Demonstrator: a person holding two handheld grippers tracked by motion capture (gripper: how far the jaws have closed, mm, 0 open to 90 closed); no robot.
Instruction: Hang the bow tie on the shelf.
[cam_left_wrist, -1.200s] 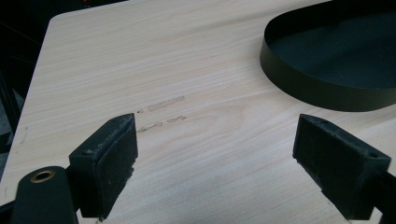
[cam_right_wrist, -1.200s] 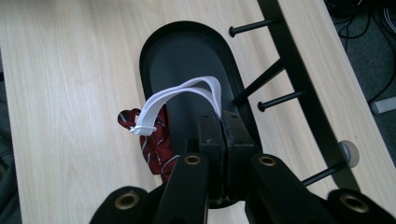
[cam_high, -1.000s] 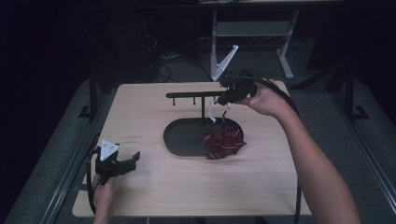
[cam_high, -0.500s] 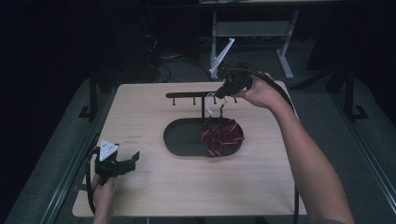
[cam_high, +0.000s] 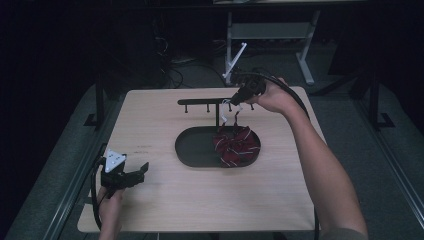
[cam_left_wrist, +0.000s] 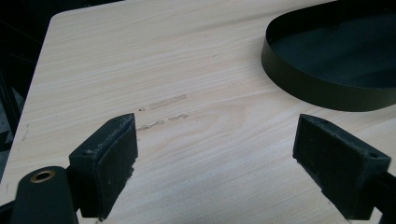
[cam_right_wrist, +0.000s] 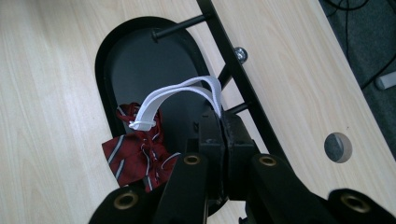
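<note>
Right gripper (cam_right_wrist: 219, 122), clenched on the white elastic loop (cam_right_wrist: 180, 91) beside the black rack (cam_high: 215, 102) — a small misjudgement could miss the peg, dropping the striped bow (cam_high: 236, 145).

Dark-red bow (cam_high: 236, 145) with white stripes, white elastic loop (cam_right_wrist: 187, 93), black tray (cam_high: 192, 150), pale wood table (cam_high: 150, 115)

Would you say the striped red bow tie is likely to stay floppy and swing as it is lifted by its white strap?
Probably floppy: the bow tie lies crumpled in the black tray, and its white strap bends in a loose loop up to the right gripper. It looks light, since the thin strap shows little strain. It may well swing, as it hangs from one pinched spot.
</note>
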